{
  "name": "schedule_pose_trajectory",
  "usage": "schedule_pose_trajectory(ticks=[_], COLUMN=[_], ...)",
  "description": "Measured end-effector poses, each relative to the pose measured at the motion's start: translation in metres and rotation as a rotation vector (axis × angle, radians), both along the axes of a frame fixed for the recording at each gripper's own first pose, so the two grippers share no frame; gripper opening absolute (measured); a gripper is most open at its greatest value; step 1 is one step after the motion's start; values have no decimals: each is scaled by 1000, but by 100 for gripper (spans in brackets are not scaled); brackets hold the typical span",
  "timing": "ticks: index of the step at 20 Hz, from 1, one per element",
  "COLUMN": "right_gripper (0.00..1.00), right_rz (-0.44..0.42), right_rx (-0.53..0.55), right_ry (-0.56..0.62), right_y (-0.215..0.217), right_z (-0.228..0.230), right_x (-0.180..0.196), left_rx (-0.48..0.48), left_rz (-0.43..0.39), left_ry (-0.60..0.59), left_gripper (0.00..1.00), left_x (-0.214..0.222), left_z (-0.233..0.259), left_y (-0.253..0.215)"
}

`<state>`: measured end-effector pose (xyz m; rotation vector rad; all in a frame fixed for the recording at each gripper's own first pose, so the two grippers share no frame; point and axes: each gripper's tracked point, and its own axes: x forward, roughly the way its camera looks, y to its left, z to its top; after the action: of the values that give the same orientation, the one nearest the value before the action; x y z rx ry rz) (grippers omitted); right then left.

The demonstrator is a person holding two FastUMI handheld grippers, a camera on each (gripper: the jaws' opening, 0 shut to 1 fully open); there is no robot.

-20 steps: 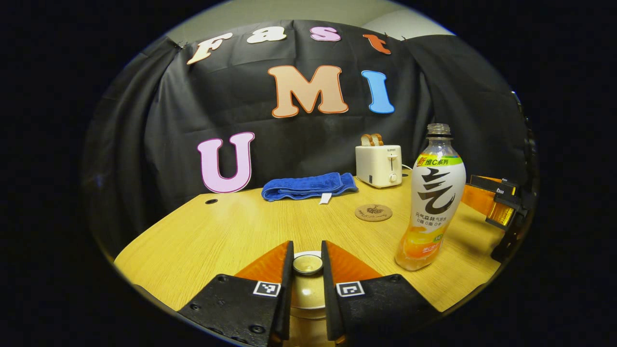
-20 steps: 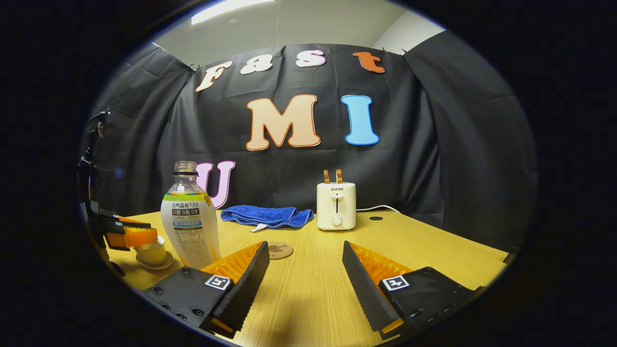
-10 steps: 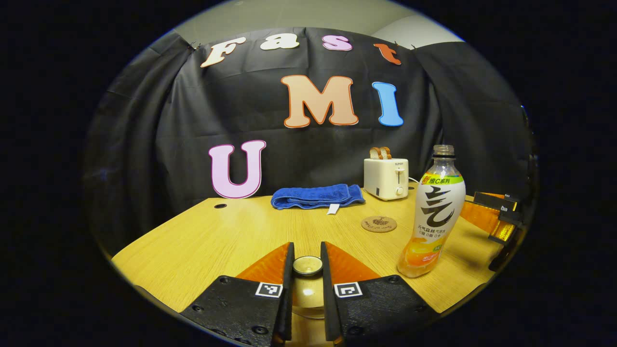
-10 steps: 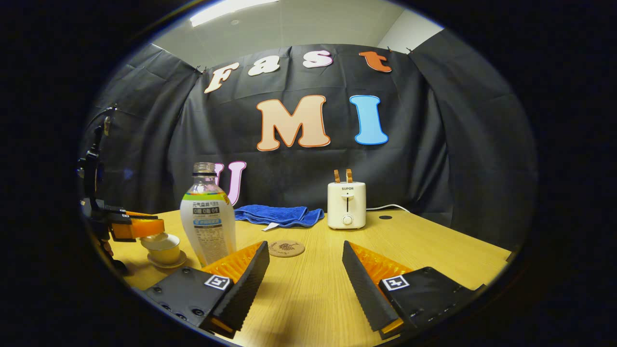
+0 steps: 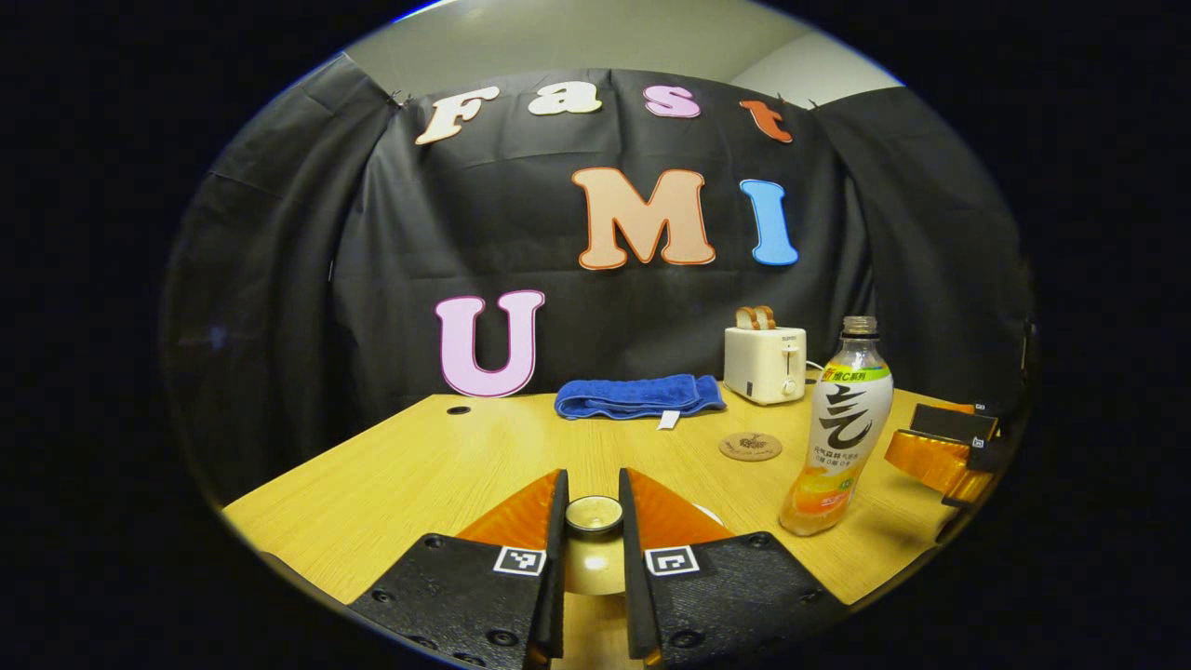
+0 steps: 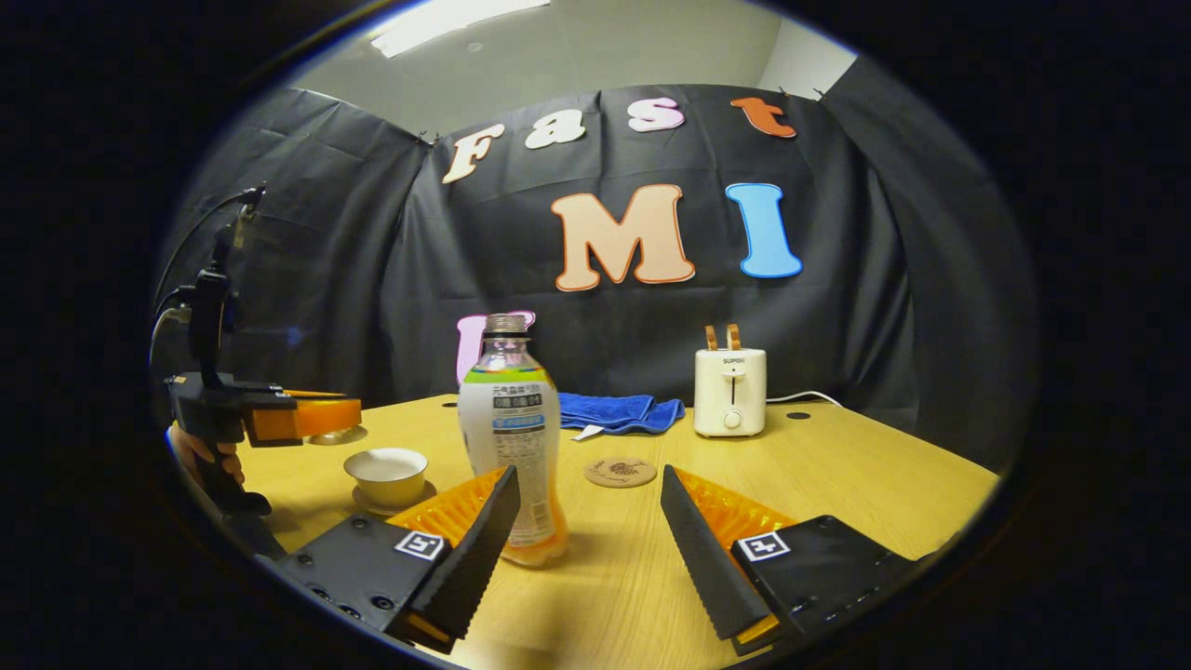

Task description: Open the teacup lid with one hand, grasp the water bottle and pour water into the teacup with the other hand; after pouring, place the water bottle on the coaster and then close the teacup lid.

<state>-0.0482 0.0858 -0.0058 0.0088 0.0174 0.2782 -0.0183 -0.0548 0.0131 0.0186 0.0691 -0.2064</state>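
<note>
In the left gripper view my left gripper (image 5: 592, 491) is shut on the knob of the teacup lid (image 5: 594, 515), held above the table. The right gripper view shows that gripper (image 6: 321, 416) holding the lid (image 6: 337, 435) up and left of the uncovered teacup (image 6: 387, 470), which stands on its saucer. The capless water bottle (image 6: 510, 428) stands upright, just beyond my left finger (image 6: 470, 549). My right gripper (image 6: 588, 521) is open and holds nothing. The round coaster (image 6: 621, 472) lies behind the bottle. The bottle (image 5: 842, 428), the coaster (image 5: 750, 447) and the right gripper (image 5: 942, 448) show at the right.
A white toaster (image 6: 729, 380) with toast and a folded blue towel (image 6: 619, 411) sit along the back of the wooden table (image 6: 884, 475). A hand (image 6: 200, 456) holds the left gripper at the table's left edge.
The left gripper lifted the lid off the teacup and carried it up and away. The right gripper swung toward the bottle, which now stands nearer the centre of its view.
</note>
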Motion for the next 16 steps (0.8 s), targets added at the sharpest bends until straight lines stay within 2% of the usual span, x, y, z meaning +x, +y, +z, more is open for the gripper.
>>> schedule_pose_trajectory(ticks=[5,7,8,12,13,14,15,16], right_gripper=[94,97,94,99,95,97,94,98], right_rz=[47,57,60,58,59,64,70,71], right_rx=[0,-1,-4,-4,-7,-10,-13,-17], right_ry=[6,13,19,31,37,47,56,67], right_y=[26,34,36,47,50,53,57,59], right_z=[-1,-3,-4,-7,-9,-10,-12,-14], right_x=[-2,3,6,17,20,24,26,29], left_rx=[-5,-7,-10,-12,-18,-24,-28,-29], left_rz=[25,34,38,53,56,59,62,64], left_ry=[-6,-14,-18,-20,-18,-17,-16,-15], left_gripper=[24,24,24,24,24,24,24,24], left_x=[-5,-7,-8,-10,-9,-9,-9,-9], left_z=[3,5,6,5,5,5,3,3], left_y=[15,21,24,34,37,39,40,43])
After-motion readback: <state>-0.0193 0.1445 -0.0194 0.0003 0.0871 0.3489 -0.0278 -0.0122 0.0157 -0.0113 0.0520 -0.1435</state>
